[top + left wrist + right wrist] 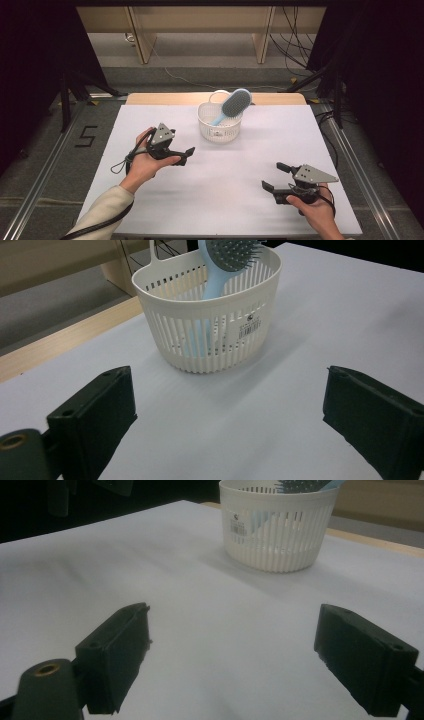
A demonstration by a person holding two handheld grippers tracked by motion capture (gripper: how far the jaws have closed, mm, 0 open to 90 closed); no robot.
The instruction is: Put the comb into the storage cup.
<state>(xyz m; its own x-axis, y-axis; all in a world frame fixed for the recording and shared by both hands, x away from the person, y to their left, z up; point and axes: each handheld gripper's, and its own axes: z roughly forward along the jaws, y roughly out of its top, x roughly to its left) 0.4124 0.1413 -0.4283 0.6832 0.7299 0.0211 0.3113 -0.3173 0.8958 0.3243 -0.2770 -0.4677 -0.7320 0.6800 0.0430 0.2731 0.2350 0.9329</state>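
Ahead of the left gripper, whose jaws are spread wide and empty, the blue hairbrush stands tilted in the white basket, handle down, nearer to it than to the equally spread right gripper.

Right gripper jaws wide apart — basket ahead, brush inside.
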